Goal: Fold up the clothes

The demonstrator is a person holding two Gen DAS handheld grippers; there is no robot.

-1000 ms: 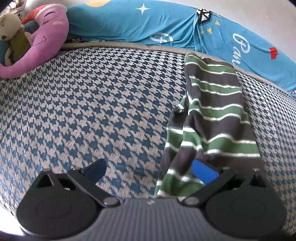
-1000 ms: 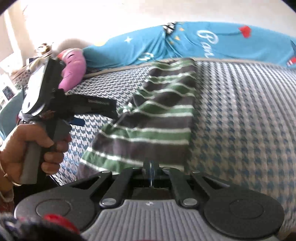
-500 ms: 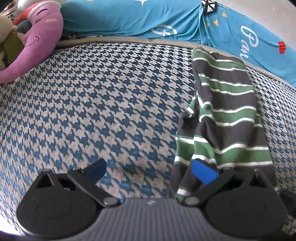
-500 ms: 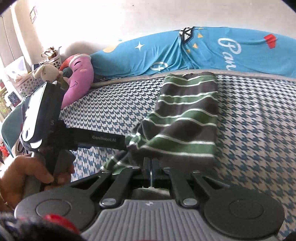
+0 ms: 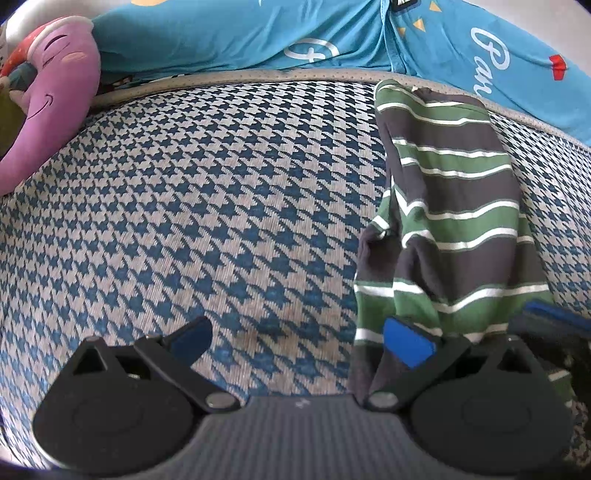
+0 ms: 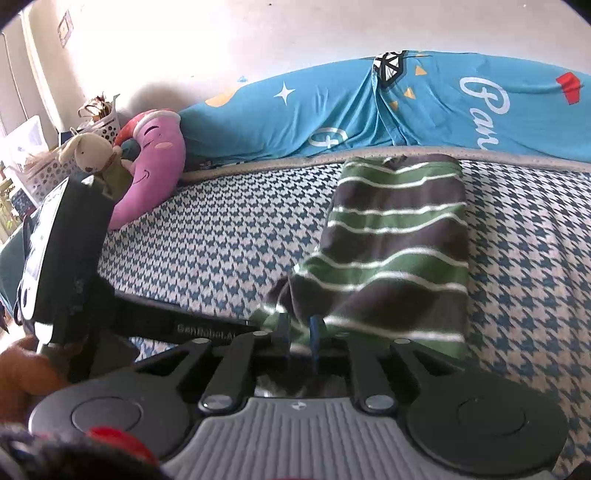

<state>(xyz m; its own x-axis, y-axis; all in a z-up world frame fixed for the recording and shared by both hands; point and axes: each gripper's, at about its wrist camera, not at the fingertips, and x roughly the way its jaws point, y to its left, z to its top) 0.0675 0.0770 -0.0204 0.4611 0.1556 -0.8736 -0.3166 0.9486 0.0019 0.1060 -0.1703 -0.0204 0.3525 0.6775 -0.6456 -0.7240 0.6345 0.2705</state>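
Left wrist view: the left claw (image 5: 297, 339) stands wide, both blue-padded fingers spread and nothing between them. Its left finger hangs over bare mattress (image 5: 184, 206), a blue-and-cream houndstooth surface. Its right finger (image 5: 408, 347) lies against the near left edge of the striped garment (image 5: 454, 221), without gripping it. The garment, grey with green and white stripes, is folded into a long narrow strip running from the far edge of the mattress toward the near edge. Its near left part is bunched and lifted off the mattress. A blue printed cover (image 5: 295, 33) lies along the far edge. A pink plush pillow (image 5: 48, 107) sits at the far left corner. The tip of the right claw shows at the right border, touching the near end of the garment.

Right wrist view: the right claw (image 6: 298, 334) is drawn narrow, its blue pads pinched on the near hem of the striped garment (image 6: 399, 251), which rises from the mattress (image 6: 221, 236) at that point. The far end of the garment lies flat at the far edge, just beside the blue printed cover (image 6: 332, 107). The left claw (image 6: 207, 326) reaches in from the left, its tip touching the near left fold; its opening cannot be judged here. A hand (image 6: 26, 369) holds its grip. The pink plush pillow (image 6: 151, 162) and a rabbit toy (image 6: 90, 151) occupy the far left corner.
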